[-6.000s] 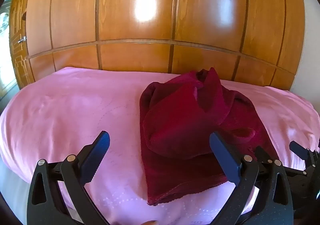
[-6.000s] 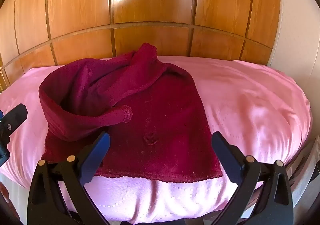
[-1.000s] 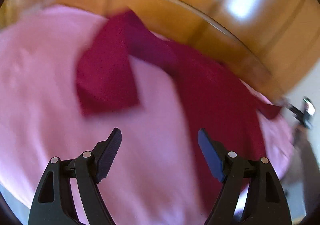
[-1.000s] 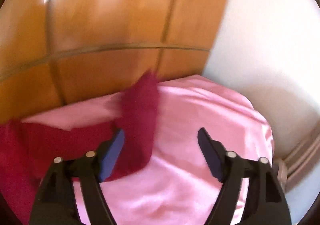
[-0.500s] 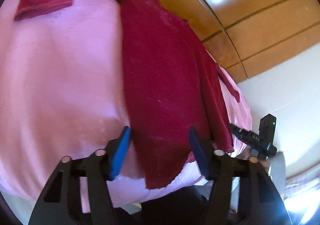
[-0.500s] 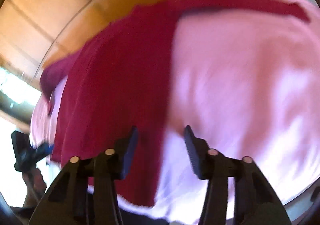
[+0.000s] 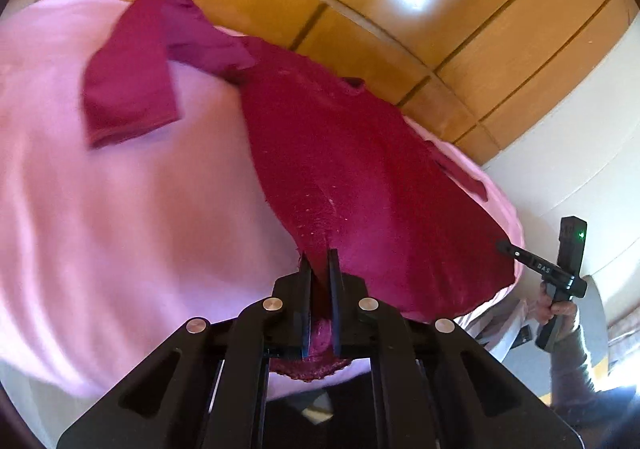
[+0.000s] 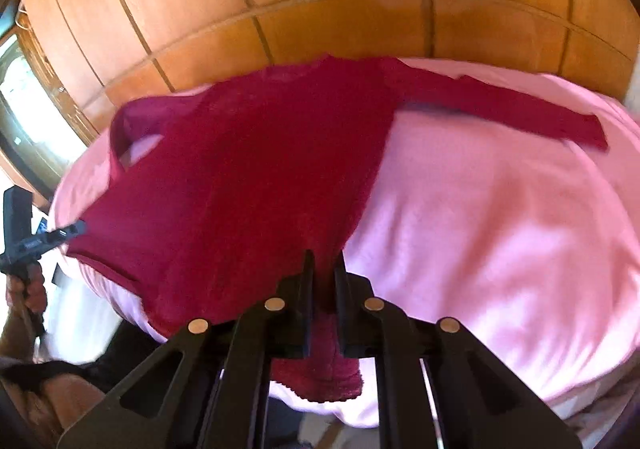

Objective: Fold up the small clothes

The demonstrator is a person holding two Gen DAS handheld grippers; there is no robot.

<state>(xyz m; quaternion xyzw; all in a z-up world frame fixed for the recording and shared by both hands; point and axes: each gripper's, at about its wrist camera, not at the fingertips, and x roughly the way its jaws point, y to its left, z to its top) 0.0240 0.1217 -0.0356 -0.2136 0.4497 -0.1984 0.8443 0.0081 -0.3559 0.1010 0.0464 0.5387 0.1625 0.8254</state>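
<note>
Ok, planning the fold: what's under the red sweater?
Under the red sweater lies the pink bedcover, showing all around it. Whatever sits beneath its body is covered. The left gripper and right gripper pinch its hem.

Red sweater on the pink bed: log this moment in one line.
stage: spread flat | red sweater: sleeves out on pink bed | left tool: shut on hem corner | right tool: shut on hem corner

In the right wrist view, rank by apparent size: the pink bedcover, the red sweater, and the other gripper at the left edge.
1. pink bedcover
2. red sweater, somewhat smaller in view, though it hides part of the cover
3. left gripper, far smaller, only partly in frame
</note>
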